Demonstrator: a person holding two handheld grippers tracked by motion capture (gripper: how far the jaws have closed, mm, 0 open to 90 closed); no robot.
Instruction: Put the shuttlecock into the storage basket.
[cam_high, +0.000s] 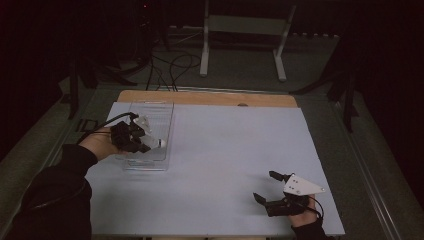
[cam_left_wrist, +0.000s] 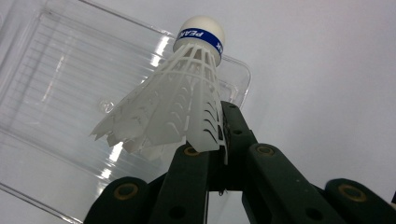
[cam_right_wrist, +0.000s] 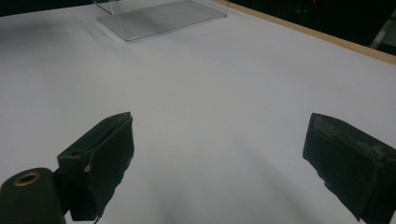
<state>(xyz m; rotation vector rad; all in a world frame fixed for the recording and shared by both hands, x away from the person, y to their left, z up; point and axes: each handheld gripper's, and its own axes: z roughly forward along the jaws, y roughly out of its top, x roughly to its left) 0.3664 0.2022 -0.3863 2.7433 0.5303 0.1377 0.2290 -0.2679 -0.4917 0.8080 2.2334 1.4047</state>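
Near the bench's (cam_high: 225, 165) far left corner, the left gripper (cam_high: 131, 137) hovers over the clear plastic rectangular tray (cam_high: 162, 112), fingers clamped on the white plastic shuttlecock's (cam_left_wrist: 180, 100) skirt, probably to set it inside. The right gripper (cam_high: 270, 190) waits near the front right corner, fingers apart.

- A rectangular wooden table (cam_high: 210, 98) carries a pale white sheet (cam_high: 235, 165) over most of its top.
- A clear plastic rectangular tray (cam_high: 159, 131) lies on the sheet's far left.
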